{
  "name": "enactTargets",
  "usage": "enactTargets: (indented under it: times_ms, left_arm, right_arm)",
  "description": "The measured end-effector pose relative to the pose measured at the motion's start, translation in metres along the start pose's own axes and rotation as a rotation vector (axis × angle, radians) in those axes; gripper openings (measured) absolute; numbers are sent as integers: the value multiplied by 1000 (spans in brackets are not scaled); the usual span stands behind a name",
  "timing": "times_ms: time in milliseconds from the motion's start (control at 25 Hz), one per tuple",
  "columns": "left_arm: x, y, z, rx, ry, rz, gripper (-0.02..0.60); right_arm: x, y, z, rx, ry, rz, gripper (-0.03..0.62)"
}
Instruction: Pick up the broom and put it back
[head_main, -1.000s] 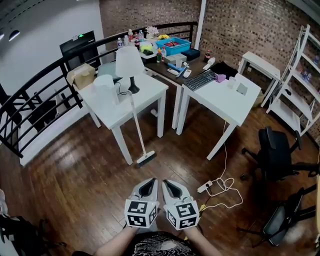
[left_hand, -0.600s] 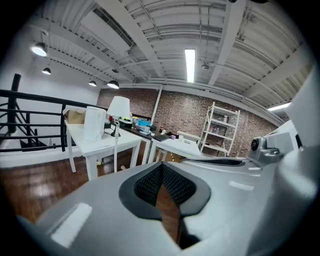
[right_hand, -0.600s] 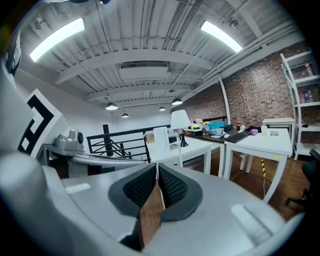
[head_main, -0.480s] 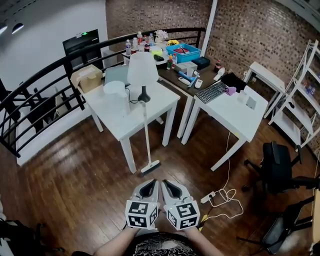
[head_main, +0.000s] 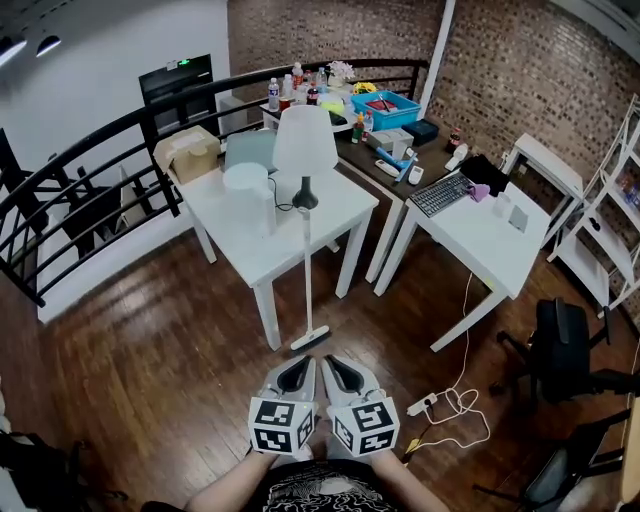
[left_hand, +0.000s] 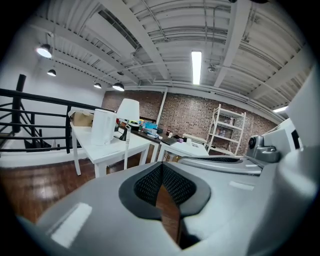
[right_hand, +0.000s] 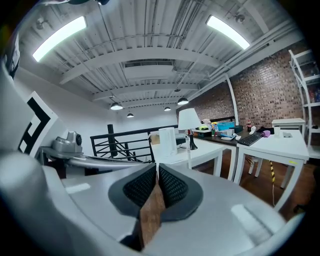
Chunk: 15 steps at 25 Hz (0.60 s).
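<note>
Right now your fingers hold nothing. The left gripper (head_main: 296, 368) has its pads shut tip to tip, with only floorboards showing through the slit behind them, and the right gripper (head_main: 336, 366) is pressed together the same way. The two sit side by side, low in the head view, aimed at the broom (head_main: 307, 280).

The broom stands just ahead of them and is not touched. Its small flat head rests on the wooden floor (head_main: 150, 340), and its thin pale handle rises steeply to lean, as far as I can tell, on the front edge of the white table (head_main: 262, 262). The top of the handle ends close under the lamp (head_main: 304, 140).

Expect it to be light and stiff, but long enough to swing hard from a small twist of your wrist. The handle looks smooth and round, so it will probably try to roll or slide between the pads. You'll have to open first, then close squarely across it and firmly.

Take it on the bare stretch of handle between the head and the table edge, where nothing crowds you. If you use both grippers, set one lower and one higher to steady the length.

Nothing but the lean holds it up, so a nudge before you clamp could send it sliding sideways. Keep its top clear of the lamp as you lift.
</note>
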<state>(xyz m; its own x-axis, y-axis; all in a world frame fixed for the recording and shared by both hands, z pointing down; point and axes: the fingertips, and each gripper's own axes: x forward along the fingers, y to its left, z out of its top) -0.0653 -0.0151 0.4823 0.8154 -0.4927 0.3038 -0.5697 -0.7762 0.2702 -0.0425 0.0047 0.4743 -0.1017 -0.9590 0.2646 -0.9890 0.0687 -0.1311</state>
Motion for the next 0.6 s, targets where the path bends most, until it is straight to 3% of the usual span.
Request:
enactTargets:
  times_ms: [360,600]
  left_arm:
    - [33,25,12,11,-6,50,3]
    - [77,50,36,1,-26,109,4]
  right_arm:
    - [44,-29,8,7,-19,36,11]
    - [94,-52,26,-13,-23,114,11]
